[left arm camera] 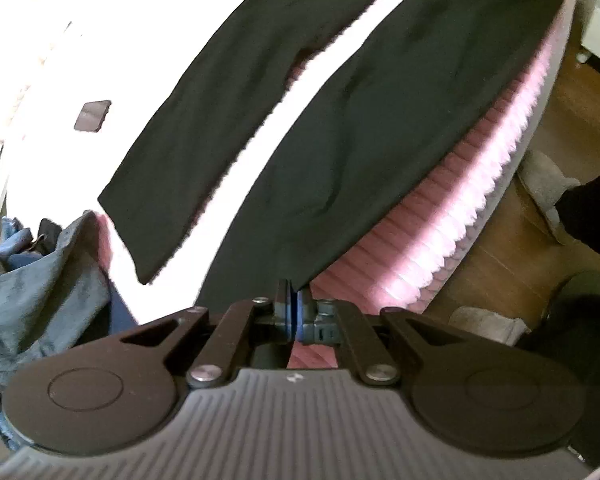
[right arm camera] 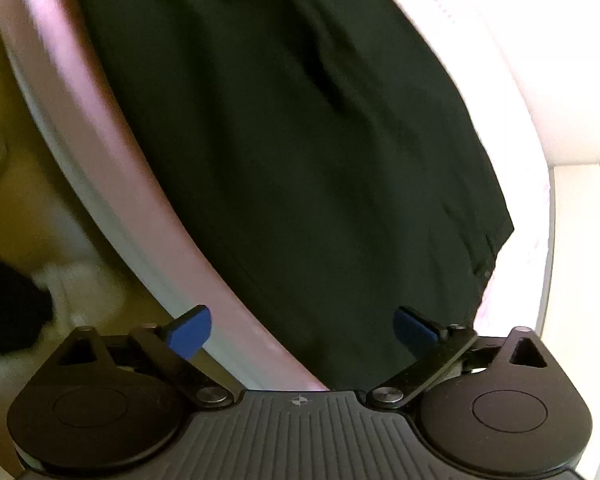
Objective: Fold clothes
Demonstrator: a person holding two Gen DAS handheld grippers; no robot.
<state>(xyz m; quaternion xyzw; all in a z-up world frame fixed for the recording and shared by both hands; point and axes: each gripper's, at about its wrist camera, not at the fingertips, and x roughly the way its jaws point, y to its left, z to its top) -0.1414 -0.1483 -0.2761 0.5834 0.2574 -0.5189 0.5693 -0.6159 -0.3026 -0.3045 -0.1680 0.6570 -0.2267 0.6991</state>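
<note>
Black trousers (left arm camera: 360, 140) lie spread on a pink ribbed bedcover (left arm camera: 440, 220), their two legs running side by side toward me. My left gripper (left arm camera: 294, 300) is shut on the hem of the nearer trouser leg at the bed's edge. In the right wrist view the wider top part of the trousers (right arm camera: 300, 160) fills the middle. My right gripper (right arm camera: 303, 324) hovers open just above it, blue pads (right arm camera: 192, 330) wide apart, nothing between them. Its left finger is over the bed's edge (right arm camera: 100, 120).
A heap of blue and grey clothes (left arm camera: 40, 280) sits at the left. A small dark flat object (left arm camera: 93, 116) lies on the bed. Grey slippers (left arm camera: 544, 184) and a person's dark leg (left arm camera: 592, 216) are on the wooden floor. White furniture (right arm camera: 580, 240) stands right.
</note>
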